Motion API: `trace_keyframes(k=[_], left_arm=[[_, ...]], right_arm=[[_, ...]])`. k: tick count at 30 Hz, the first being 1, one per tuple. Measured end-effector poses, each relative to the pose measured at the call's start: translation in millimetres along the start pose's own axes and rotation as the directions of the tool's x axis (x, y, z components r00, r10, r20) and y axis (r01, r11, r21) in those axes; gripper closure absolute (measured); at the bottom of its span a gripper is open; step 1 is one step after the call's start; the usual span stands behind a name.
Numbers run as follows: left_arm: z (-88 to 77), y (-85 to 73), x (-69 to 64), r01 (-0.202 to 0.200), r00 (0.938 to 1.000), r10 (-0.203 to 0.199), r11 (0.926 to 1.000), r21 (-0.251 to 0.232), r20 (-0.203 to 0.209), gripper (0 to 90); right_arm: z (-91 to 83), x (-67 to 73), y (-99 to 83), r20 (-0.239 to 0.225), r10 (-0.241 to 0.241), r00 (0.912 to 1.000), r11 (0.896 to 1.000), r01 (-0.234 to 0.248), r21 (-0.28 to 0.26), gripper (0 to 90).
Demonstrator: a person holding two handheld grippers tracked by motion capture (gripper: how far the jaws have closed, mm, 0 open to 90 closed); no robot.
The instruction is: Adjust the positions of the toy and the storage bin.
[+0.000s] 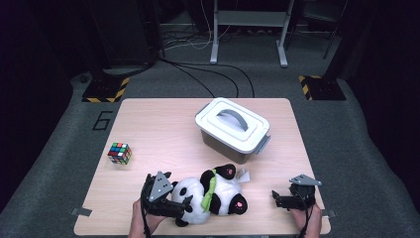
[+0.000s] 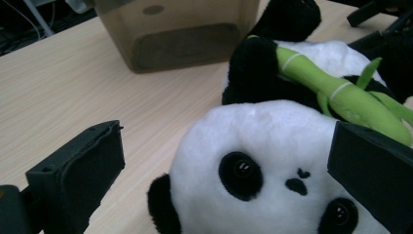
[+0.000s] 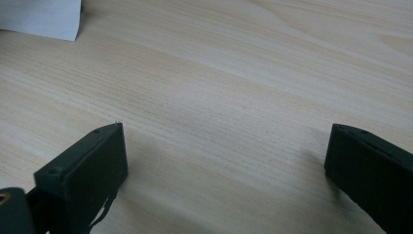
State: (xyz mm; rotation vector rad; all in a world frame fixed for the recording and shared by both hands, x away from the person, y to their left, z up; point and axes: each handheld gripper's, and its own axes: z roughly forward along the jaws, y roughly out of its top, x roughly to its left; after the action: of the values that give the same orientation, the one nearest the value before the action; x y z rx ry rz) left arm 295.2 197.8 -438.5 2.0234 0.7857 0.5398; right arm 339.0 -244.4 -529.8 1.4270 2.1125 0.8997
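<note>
A plush panda [image 1: 210,194] lies on its back near the table's front edge, a green bamboo stalk [image 1: 210,188] across its chest. My left gripper [image 1: 184,205] is open, its jaws wide on either side of the panda's head [image 2: 258,165], with a gap showing beside the left jaw. The bamboo [image 2: 336,90] runs past the right jaw. My right gripper [image 1: 275,198] rests open at the front right, apart from the panda, with bare wood between its jaws [image 3: 219,161].
A grey lidded box [image 1: 233,128] with a handle stands just behind the panda, its wall [image 2: 180,29] close ahead of the left gripper. A colour cube [image 1: 120,153] sits at the left. The panda's white tag [image 1: 243,175] lies by its foot.
</note>
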Motion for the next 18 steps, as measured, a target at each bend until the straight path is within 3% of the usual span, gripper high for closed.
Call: trace_keyframes(k=[2, 8, 14, 18], left_arm=[[5.6, -1.3, -3.0, -0.004, 0.9998, 0.003, 0.9997, 0.024, 0.02, 0.0], [9.7, -5.2, -3.6, 0.026, 0.9979, -0.028, 0.9994, 0.024, 0.058, 2.6], [2.0, -3.0, -5.7, 0.035, 0.9966, -0.034, 0.9991, -0.022, 0.075, 8.2], [8.5, -2.2, -11.2, 0.016, 0.9948, -0.017, 0.9998, 0.009, 0.101, 9.7]], right_arm=[[-0.1, 0.1, 0.0, 0.001, 0.001, 1.0, 1.0, -0.001, 0.0, 1.4], [0.0, -0.1, 0.0, 0.002, -0.001, 1.0, 1.0, 0.001, -0.001, 1.3], [0.0, -0.1, 0.0, 0.002, -0.001, 1.0, 1.0, 0.001, -0.001, 1.3], [0.0, 0.0, 0.0, 0.003, -0.001, 1.0, 1.0, 0.001, -0.001, 1.4]])
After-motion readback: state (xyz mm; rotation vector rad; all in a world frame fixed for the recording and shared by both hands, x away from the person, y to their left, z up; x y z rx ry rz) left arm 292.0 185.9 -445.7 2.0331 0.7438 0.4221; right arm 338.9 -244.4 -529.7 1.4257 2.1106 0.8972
